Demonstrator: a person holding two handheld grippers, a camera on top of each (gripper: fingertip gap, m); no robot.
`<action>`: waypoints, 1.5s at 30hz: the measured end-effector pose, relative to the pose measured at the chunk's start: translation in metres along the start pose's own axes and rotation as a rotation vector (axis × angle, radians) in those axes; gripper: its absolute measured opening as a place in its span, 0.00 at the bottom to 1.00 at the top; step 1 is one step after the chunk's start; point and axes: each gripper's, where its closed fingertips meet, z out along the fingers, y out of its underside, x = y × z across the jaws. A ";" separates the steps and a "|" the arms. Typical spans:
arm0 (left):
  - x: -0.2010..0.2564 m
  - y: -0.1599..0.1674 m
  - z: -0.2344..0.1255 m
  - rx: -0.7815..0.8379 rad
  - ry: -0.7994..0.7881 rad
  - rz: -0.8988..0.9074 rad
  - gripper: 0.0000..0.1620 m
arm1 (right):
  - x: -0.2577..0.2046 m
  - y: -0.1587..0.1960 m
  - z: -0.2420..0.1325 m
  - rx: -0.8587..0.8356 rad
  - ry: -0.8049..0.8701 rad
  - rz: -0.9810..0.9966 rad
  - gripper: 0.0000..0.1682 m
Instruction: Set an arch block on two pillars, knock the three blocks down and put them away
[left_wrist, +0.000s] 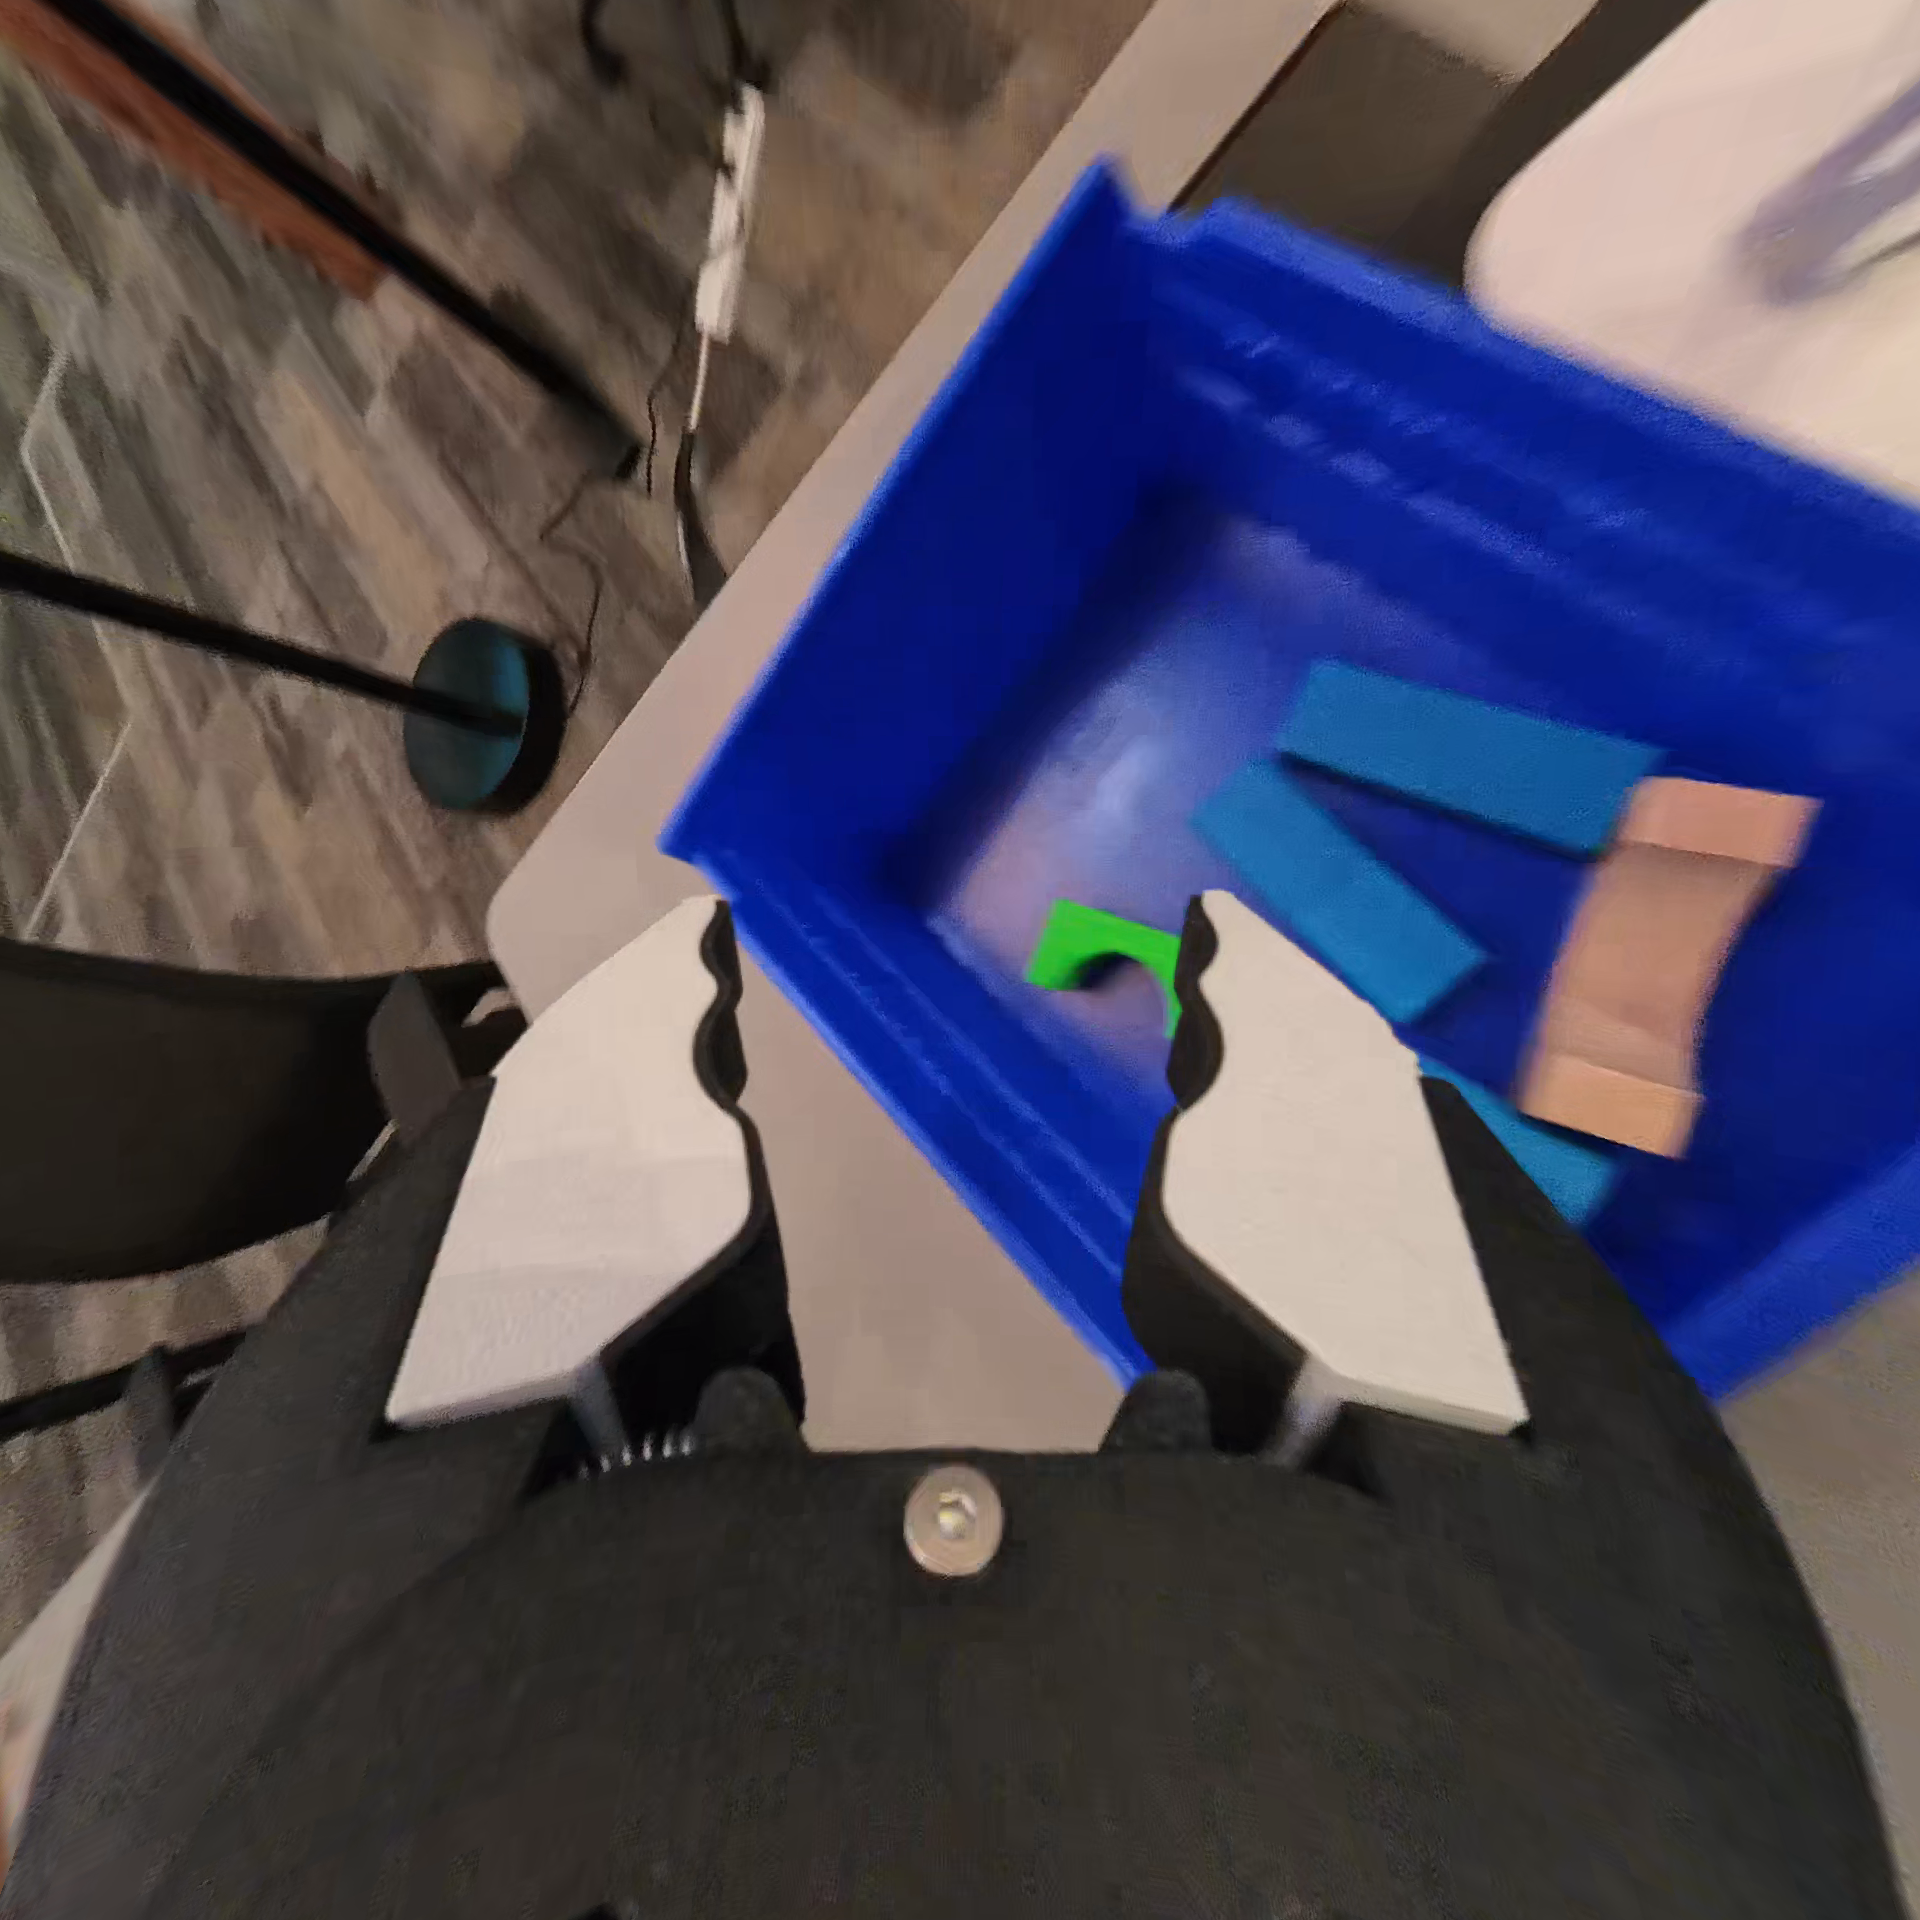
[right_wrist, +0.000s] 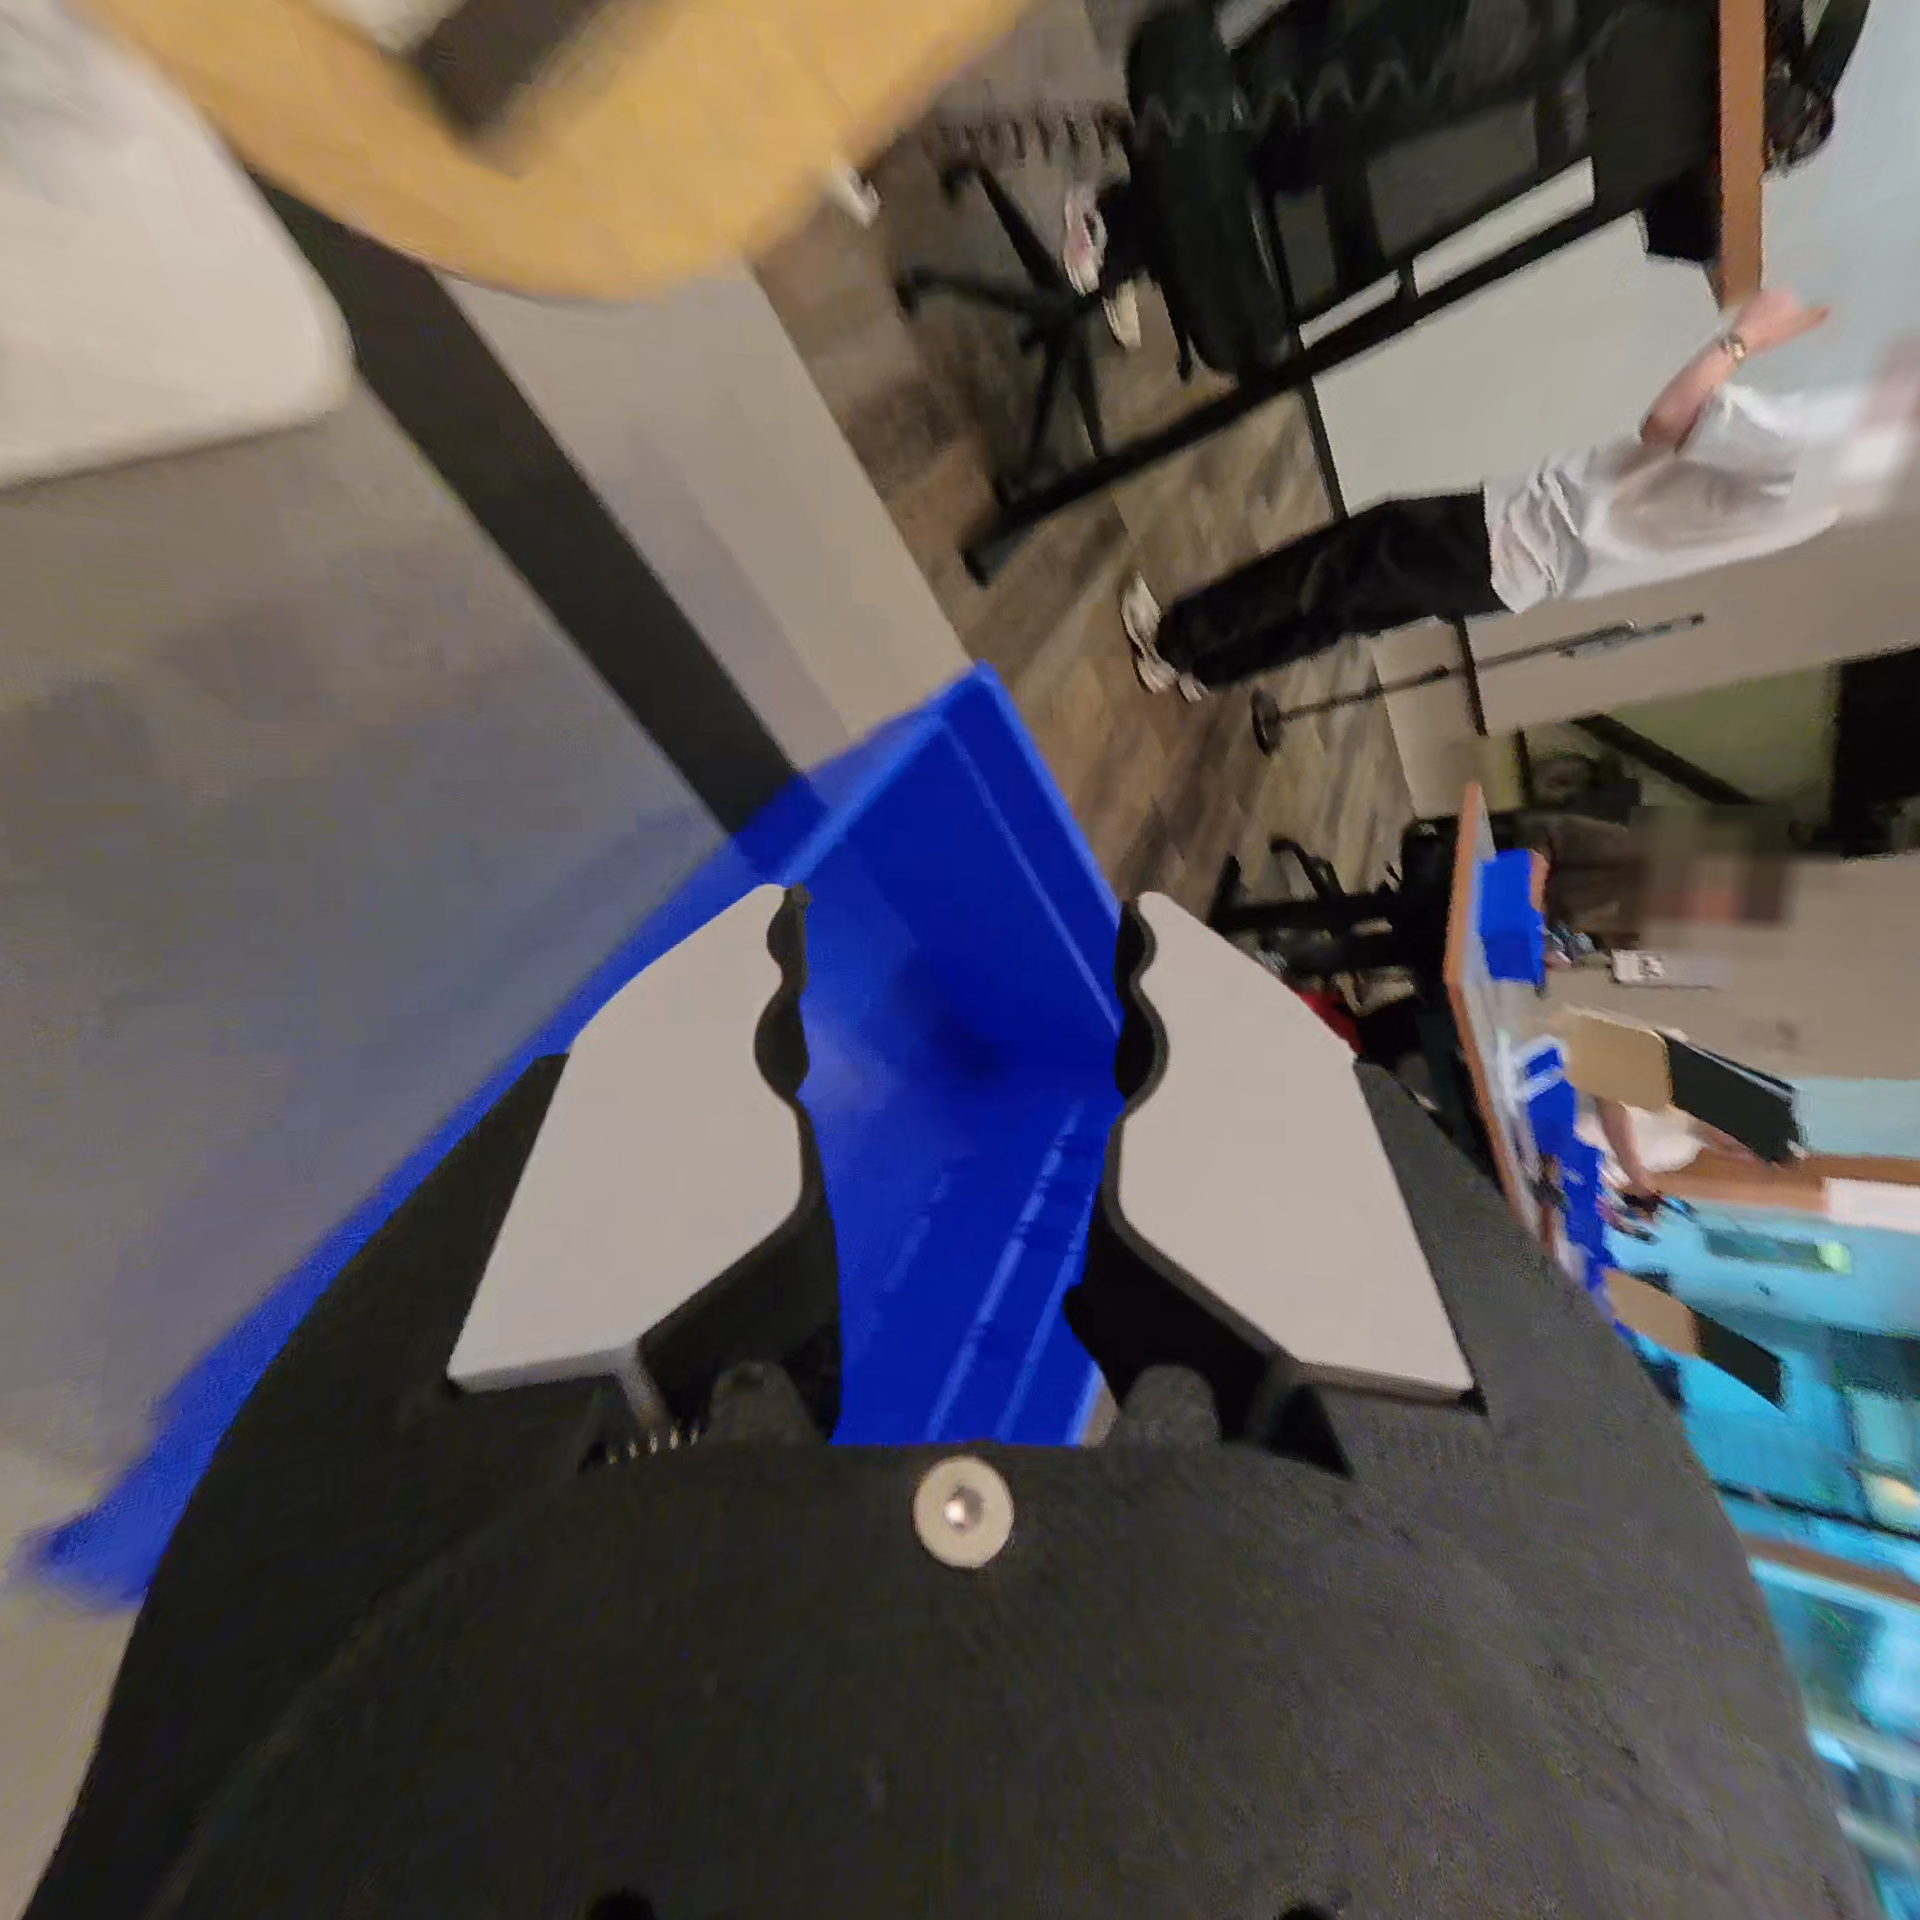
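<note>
Between the spread fingers of your left gripper (left_wrist: 956, 966), which holds nothing, sits the near wall of the blue bin (left_wrist: 935, 582), and just beyond the right fingertip a green arch block (left_wrist: 1101, 951) lies on the bin floor. Farther right and ahead lie two teal flat blocks (left_wrist: 1340, 883) and a tan arch block (left_wrist: 1652, 956), overlapping. They look like light, stiff pieces with smooth faces, so I'd pinch the arch across its flat sides, not its curve. Your right gripper (right_wrist: 961, 925) is also parted and empty, poised over the bin's corner. Only the left wrist view shows the blocks; the right shows just the bin wall, the grey surface (right_wrist: 260, 727) to its left, and a person (right_wrist: 1558, 520) well beyond.
</note>
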 end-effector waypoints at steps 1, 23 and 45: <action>0.017 -0.001 -0.016 0.053 0.008 -0.011 0.48 | -0.019 -0.005 -0.015 0.034 -0.033 0.004 0.33; 0.386 -0.054 0.008 0.277 0.483 -0.013 0.56 | -0.280 -0.059 -0.071 0.358 -0.725 0.311 0.42; 0.384 -0.049 0.014 0.253 0.406 0.050 0.55 | -0.292 -0.057 -0.071 0.342 -0.662 0.157 0.43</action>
